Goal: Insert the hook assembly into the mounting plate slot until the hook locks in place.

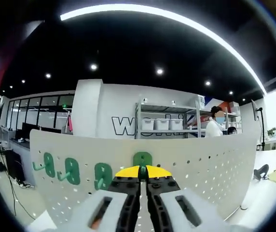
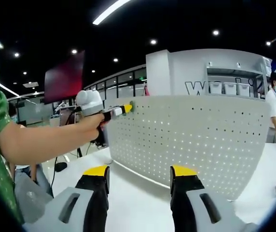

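At the face of the white pegboard plate [image 1: 176,154], the left gripper [image 1: 139,173] is pressing a green hook [image 1: 142,158] against the perforated surface, its yellow-tipped jaws closed together on the hook's lower edge. In the right gripper view the same tool is showing from the side, reaching in from the left in the person's hand [image 2: 87,126], with its yellow tip and a sliver of green touching the board's upper left corner. To do this step well, I judge the hook's back should be staying flat and square to the plate while the push is running straight along the slot, with no twisting, and the grip should be easing off only once the hook is sitting as flush as its neighbours; whether it has locked yet is not something the pictures are telling. Three more green hooks [image 1: 71,170] are hanging in a row to the left on the same plate, close enough that sideways drift could be nudging the nearest one. The right gripper [image 2: 140,173] is hovering over the white tabletop [image 2: 133,193] in front of the plate, jaws wide apart and holding nothing, well clear of the work. Beyond the board, shelving with white bins [image 1: 161,124] and a person [image 1: 214,124] are standing in the background, out of the way.
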`<state>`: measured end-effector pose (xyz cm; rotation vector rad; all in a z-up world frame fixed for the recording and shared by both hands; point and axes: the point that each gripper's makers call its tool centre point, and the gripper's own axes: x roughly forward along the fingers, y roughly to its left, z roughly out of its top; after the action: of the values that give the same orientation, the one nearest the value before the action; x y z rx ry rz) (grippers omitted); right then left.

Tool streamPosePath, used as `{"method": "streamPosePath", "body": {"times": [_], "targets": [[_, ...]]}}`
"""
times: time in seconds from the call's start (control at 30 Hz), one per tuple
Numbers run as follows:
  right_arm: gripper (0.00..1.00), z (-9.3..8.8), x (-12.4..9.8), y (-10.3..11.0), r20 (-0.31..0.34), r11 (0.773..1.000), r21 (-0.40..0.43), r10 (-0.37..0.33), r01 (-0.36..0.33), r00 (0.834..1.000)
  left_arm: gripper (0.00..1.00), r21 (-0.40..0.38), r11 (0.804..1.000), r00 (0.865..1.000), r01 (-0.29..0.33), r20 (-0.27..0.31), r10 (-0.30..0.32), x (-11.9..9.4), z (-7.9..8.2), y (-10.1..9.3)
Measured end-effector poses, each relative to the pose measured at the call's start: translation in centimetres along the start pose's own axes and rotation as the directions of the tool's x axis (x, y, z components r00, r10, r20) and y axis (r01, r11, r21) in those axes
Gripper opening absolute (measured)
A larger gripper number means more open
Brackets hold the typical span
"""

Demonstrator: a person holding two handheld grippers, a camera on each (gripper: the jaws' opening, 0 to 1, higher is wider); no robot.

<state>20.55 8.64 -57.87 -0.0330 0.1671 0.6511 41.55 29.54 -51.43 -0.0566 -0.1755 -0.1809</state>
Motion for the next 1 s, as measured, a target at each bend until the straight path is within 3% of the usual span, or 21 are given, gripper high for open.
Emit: {"method": "streamPosePath", "body": {"times": [0.17,0.3,0.77,0.93,1.0], "targets": [[0.51,-0.2,0.0,0.2,-0.002,1.0,0.003,0.003,-0.003,1.0,0.03,0.006,1.0,1.0,-0.005,-0.01,0.005,-0.1,-0.2,0.0],[0.51,-0.2,-0.1,0.1,0.0,1.0,0.007,0.0,0.0,1.0,0.03,0.019,0.999,0.997,-0.027,-0.072,0.028,0.1,-1.6,0.5],[0.5,-0.6,-0.3,0.1,-0.006,1.0,0.017,-0.008,0.008,1.0,0.03,0.055,0.998,0.998,-0.018,-0.063,0.022,0.1,-1.4,0.3],[0.5,-0.5,-0.1,0.1,-0.006,1.0,0.014,-0.006,0.006,1.0,0.03,0.117,0.993,0.996,-0.015,-0.087,0.025,0.3,-1.4,0.1],[0.5,-0.6,-0.1,0.1,-0.011,1.0,0.014,-0.004,0.004,1.0,0.03,0.174,0.985,0.995,-0.012,-0.097,0.029,0.3,-1.4,0.0]]}}
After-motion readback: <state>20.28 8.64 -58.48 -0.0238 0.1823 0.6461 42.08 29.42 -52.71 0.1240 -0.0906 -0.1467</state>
